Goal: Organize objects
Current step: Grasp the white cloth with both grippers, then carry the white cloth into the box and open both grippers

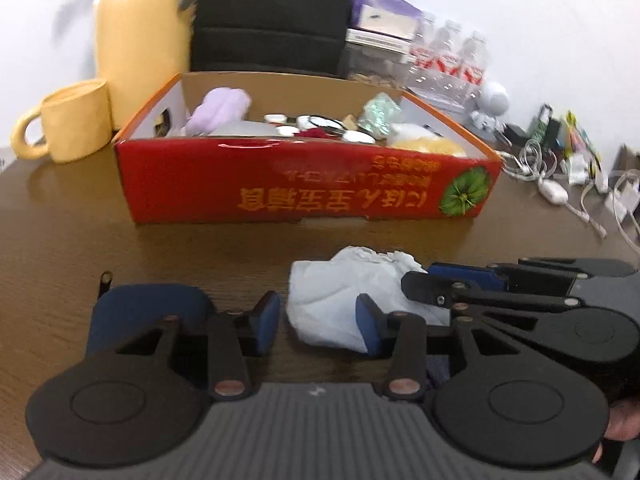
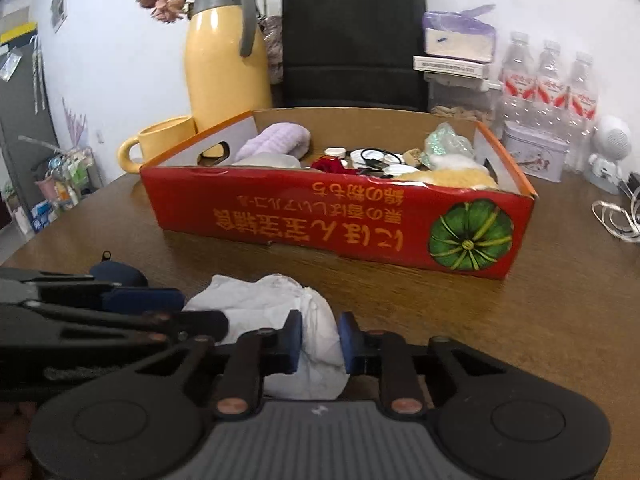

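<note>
A crumpled white plastic bag (image 1: 344, 292) lies on the brown table just in front of a red cardboard box (image 1: 304, 184). My left gripper (image 1: 318, 324) is open, its jaws on either side of the bag's near left part. My right gripper (image 2: 320, 342) has its blue pads pressed on the bag (image 2: 316, 340); it also shows in the left wrist view (image 1: 460, 284), coming in from the right. The box (image 2: 340, 216) holds a lilac cloth (image 2: 276, 140), a yellow plush (image 2: 448, 178), round tins and other small items. A dark blue pouch (image 1: 148, 312) lies left of the bag.
A yellow mug (image 1: 68, 120) and a tall yellow thermos (image 2: 226, 60) stand behind the box at left. A black bag (image 2: 352, 36), water bottles (image 2: 548, 80), a tin (image 2: 532, 152), a white speaker figure (image 2: 608, 152) and white cables (image 1: 560, 184) crowd the back and right.
</note>
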Demonstrator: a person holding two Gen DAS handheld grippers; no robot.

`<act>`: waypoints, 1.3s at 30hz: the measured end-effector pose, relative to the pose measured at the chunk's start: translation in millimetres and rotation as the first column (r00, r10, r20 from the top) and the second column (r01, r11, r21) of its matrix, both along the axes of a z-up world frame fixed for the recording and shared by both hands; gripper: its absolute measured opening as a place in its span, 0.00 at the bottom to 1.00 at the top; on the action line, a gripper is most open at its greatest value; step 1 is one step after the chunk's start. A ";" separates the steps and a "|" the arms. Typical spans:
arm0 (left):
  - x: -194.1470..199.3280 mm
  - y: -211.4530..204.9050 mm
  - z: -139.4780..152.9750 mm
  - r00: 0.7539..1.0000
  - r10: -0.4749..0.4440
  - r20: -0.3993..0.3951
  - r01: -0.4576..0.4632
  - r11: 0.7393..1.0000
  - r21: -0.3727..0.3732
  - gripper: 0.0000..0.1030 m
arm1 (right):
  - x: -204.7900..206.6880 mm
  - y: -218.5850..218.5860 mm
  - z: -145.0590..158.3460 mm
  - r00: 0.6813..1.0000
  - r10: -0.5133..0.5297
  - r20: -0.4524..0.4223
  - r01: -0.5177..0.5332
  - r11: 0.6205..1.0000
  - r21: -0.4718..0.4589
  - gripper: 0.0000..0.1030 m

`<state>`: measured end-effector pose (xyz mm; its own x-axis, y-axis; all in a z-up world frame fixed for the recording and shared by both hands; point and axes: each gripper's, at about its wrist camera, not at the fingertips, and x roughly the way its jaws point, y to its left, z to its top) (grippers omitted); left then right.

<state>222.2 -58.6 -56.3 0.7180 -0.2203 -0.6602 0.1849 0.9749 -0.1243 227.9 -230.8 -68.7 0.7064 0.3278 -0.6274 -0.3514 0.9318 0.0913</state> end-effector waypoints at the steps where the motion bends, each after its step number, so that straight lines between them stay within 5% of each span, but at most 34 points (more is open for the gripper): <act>1: -0.6 -2.8 -0.1 1.000 -0.009 0.005 0.009 1.000 0.013 0.34 | -2.4 -1.4 0.4 1.000 -0.010 0.001 0.010 1.000 0.004 0.14; 4: -5.2 -5.2 1.8 0.999 0.039 0.029 -0.041 0.998 0.057 0.03 | -4.1 2.7 4.0 0.999 -0.034 0.026 0.034 0.999 -0.020 0.12; 13: -69.0 18.0 57.3 0.991 0.014 0.136 -0.008 0.999 -0.047 0.02 | -58.8 -10.6 60.5 0.990 -0.013 0.140 -0.001 0.995 0.102 0.12; 19: -121.0 21.7 56.6 0.993 -0.025 0.112 0.035 0.996 -0.085 0.02 | -127.4 -23.5 53.8 0.996 -0.021 0.089 0.005 0.985 0.173 0.12; 25: -116.1 16.4 62.3 0.991 -0.056 0.122 0.068 0.993 -0.095 0.02 | -147.0 -27.3 61.2 0.993 -0.031 0.117 0.014 0.990 0.141 0.11; 31: -37.8 14.9 104.0 0.976 -0.129 0.176 0.149 0.983 -0.104 0.02 | -94.7 -32.9 98.2 0.981 -0.019 0.194 0.003 0.996 0.084 0.11; 36: 103.8 26.2 106.6 0.991 -0.134 0.016 0.134 0.964 -0.229 0.02 | 20.1 -23.2 136.7 0.978 0.017 0.208 -0.012 1.000 -0.024 0.10; 39: 174.8 27.9 97.3 0.994 -0.103 -0.026 0.096 0.976 -0.197 0.02 | 101.1 -5.8 137.7 0.988 0.030 0.153 -0.012 0.993 -0.115 0.10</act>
